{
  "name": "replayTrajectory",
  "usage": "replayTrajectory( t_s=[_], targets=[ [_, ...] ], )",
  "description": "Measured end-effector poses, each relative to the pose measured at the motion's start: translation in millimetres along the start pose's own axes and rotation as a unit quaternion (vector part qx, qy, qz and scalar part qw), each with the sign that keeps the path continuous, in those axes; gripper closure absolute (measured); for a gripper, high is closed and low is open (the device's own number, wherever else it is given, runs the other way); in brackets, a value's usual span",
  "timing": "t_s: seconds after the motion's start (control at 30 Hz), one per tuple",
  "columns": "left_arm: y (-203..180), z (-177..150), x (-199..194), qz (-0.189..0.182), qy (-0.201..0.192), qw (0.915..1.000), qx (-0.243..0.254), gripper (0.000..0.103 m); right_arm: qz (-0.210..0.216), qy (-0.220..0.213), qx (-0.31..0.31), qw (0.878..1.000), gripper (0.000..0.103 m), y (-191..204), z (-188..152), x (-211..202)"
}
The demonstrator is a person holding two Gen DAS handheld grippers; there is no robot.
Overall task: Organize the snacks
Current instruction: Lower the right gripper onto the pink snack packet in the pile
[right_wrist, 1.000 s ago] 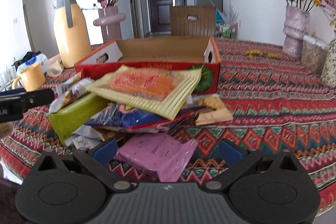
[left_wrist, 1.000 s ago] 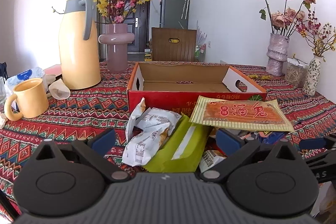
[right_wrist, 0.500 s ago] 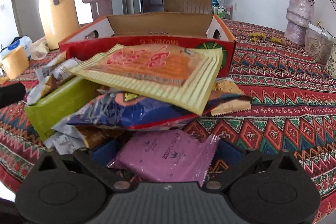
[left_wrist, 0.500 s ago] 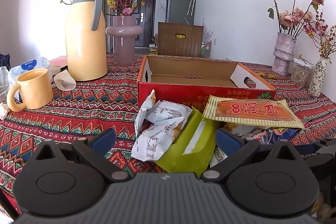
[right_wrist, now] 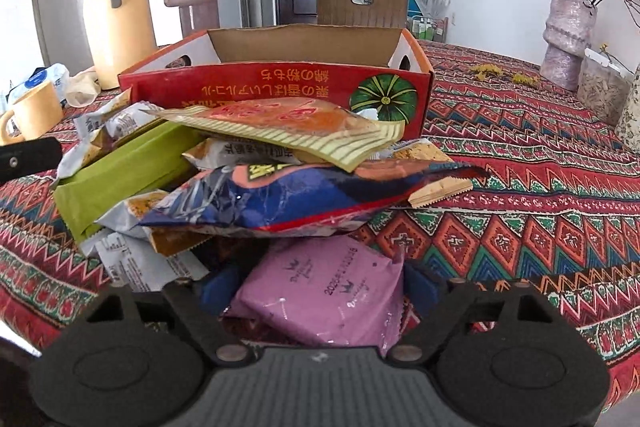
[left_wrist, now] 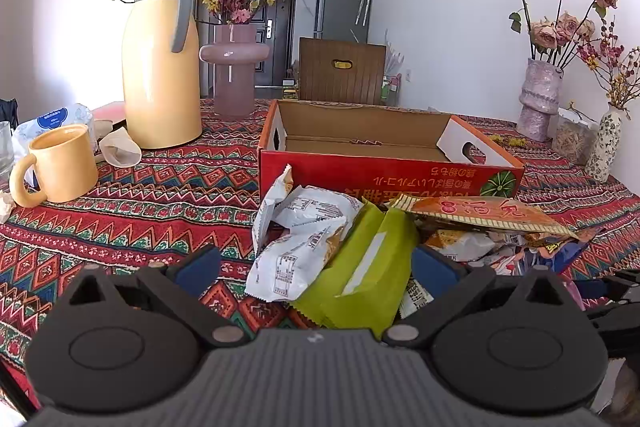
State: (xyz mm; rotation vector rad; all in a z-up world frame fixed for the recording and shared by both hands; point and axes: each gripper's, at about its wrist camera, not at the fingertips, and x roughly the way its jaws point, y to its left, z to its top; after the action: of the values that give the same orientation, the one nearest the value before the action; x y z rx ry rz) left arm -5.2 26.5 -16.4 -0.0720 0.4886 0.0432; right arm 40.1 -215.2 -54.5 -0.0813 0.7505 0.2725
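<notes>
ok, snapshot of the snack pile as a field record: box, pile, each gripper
box: red cardboard box, open top, nothing visible inside, behind the pile
pile: yellow-striped orange packet on top; blue packet under it; green packet on the left side
right gripper: jaws have just been closing around the pink packet; pad contact unclear
left gripper: open, straddling the white packet and the green packet

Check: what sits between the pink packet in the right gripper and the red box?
The snack pile: a blue bag over the pink packet, a yellow-orange packet on top, against the red box. Right wrist view.
</notes>
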Motion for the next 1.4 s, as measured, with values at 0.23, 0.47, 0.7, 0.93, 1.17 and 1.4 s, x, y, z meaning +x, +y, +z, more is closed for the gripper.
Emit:
replayTrajectory(
  t_s=[0.23,0.47,0.7,0.93,1.17,1.4],
  targets=[
    [-1,0,-2,0.002,-0.001,1.0,0.001,0.0,0.01,-0.012,-0.002,1.0,0.029,-4,-6,-8],
    [-3,-1,-7,0.005,-0.002,1.0,0.002,0.0,0.015,-0.025,0.002,1.0,0.038,-6,-9,-16],
    [-6,-2,-12,0.006,-0.002,1.0,0.004,0.0,0.017,-0.022,0.008,1.0,0.024,-10,-13,-18],
    [-7,-4,-18,0.009,0.0,1.0,0.003,0.0,0.017,-0.035,-0.021,0.999,0.033,1,-22,-18],
    [-6,-5,-22,0.007,0.004,1.0,0.0,0.0,0.016,-0.057,-0.029,0.998,0.041,5,-28,-35],
    [-6,-3,-22,0.011,0.009,0.9999,0.0,0.0,0.028,-0.102,-0.024,0.994,0.041,3,-24,-68]
  ],
)
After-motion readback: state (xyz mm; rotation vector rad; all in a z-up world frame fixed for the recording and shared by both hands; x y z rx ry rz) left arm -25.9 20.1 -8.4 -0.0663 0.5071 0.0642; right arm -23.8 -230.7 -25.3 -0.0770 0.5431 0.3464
